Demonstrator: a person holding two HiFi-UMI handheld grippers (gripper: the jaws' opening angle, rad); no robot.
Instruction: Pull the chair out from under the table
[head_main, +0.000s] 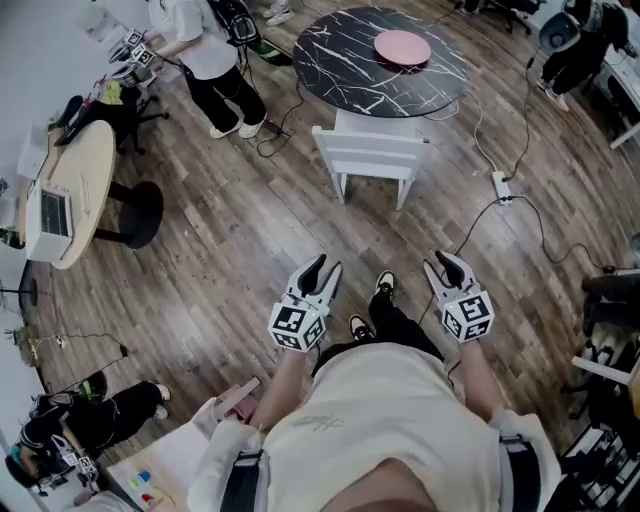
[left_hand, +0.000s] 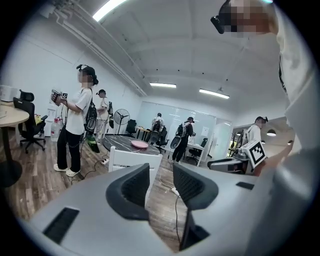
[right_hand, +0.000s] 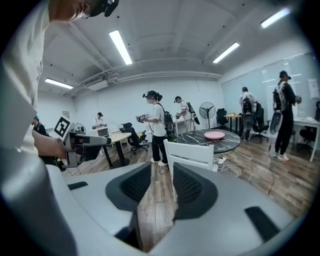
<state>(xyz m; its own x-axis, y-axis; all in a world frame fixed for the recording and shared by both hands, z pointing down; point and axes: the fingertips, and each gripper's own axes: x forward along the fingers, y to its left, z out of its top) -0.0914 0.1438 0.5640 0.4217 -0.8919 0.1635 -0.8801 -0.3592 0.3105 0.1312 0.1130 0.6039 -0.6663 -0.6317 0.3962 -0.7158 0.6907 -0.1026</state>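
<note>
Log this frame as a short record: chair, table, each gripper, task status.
chair: white, pushed in at the table's near edge, back toward the person
table: round, dark marbled top, pink plate on it
left gripper: jaws apart, nothing between them, short of the chair
right gripper: jaws apart, empty, short of the chair
floor: wood; power strip with cable lies right of the chair
task status: chair not yet touched

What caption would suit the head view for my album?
Left gripper and right gripper, jaws apart, face a white chair at a black table.
</note>
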